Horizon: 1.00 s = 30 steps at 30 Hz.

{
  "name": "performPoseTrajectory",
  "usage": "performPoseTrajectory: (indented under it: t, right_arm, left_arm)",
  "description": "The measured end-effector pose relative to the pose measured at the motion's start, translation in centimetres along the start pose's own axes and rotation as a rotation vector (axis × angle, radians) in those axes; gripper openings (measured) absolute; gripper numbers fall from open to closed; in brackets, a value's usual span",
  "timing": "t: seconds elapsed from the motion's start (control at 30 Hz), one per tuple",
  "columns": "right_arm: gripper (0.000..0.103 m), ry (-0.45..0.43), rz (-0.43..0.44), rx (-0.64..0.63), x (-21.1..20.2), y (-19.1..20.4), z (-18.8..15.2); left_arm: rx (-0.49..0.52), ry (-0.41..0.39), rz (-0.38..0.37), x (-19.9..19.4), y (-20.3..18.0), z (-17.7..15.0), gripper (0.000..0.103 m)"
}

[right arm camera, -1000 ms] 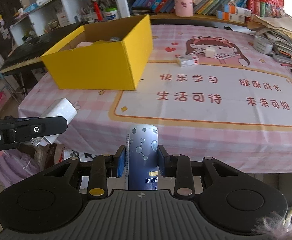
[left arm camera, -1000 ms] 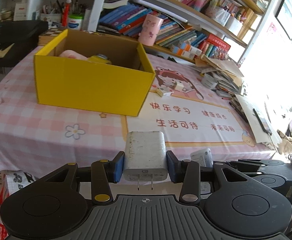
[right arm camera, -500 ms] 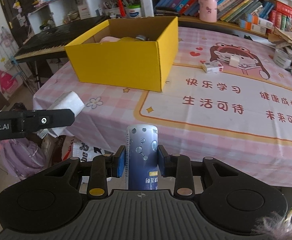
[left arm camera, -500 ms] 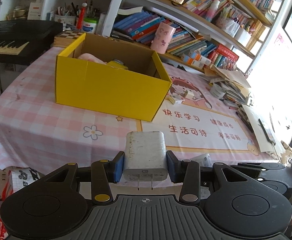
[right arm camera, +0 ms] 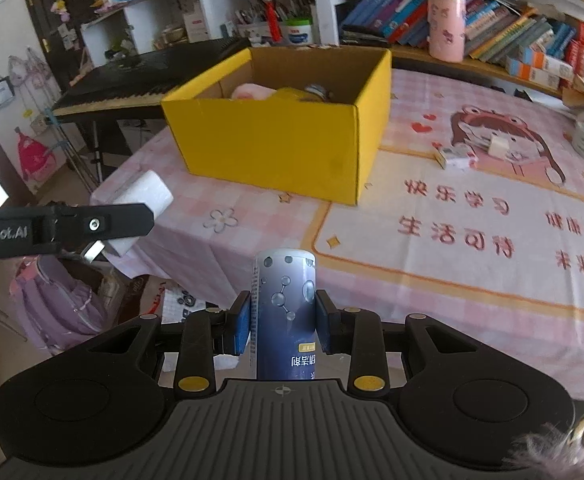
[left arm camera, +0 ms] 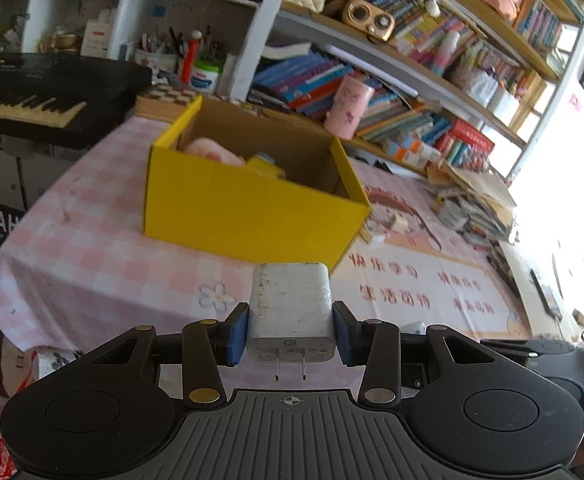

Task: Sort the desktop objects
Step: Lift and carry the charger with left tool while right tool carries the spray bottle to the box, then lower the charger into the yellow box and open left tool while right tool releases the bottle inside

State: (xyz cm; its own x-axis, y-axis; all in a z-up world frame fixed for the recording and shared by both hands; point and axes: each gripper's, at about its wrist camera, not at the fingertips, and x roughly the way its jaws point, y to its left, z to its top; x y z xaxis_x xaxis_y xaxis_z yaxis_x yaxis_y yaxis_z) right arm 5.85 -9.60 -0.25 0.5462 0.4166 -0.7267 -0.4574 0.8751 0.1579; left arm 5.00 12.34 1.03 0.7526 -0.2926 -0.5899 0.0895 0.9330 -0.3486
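My left gripper (left arm camera: 291,330) is shut on a white plug charger (left arm camera: 290,300), prongs pointing back at the camera. The right gripper (right arm camera: 283,320) is shut on a dark blue bottle (right arm camera: 284,312) with a molecule print. Ahead of both, on the pink checked tablecloth, stands an open yellow cardboard box (left arm camera: 248,204) (right arm camera: 284,136) holding a pink soft item (left arm camera: 208,150) and a yellow item. In the right wrist view the left gripper (right arm camera: 92,226) with the charger (right arm camera: 140,200) hangs at the left, off the table's near corner. Both grippers are short of the box.
A printed desk mat (right arm camera: 472,232) covers the table's right half, with a small box (right arm camera: 454,156) and a white block (right arm camera: 498,145) on it. Bookshelves and a pink cup (left arm camera: 350,108) stand behind. A black keyboard (left arm camera: 32,96) lies at the left, paper stacks (left arm camera: 472,204) at the right.
Both grippers have moved slightly up and sideways with their loads; the yellow box now sits more central and farther up in both views. Grips are unchanged.
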Motion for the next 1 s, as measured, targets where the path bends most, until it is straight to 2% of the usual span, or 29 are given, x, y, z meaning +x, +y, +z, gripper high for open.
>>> performPoseTrajectory:
  t: [0.27, 0.63, 1.0]
  right_arm:
    - [0.03, -0.063, 0.042, -0.054, 0.3, -0.1, 4.1]
    - [0.03, -0.145, 0.081, -0.103, 2.6, -3.2, 12.4]
    - [0.03, -0.22, 0.112, -0.151, 6.2, -6.2, 20.0]
  left_arm:
    - [0.002, -0.084, 0.043, 1.0, -0.1, 3.4, 0.042]
    - [-0.031, -0.173, 0.098, 4.5, -0.2, 8.5, 0.042]
    - [-0.056, -0.2, 0.154, 9.4, -0.6, 12.3, 0.042]
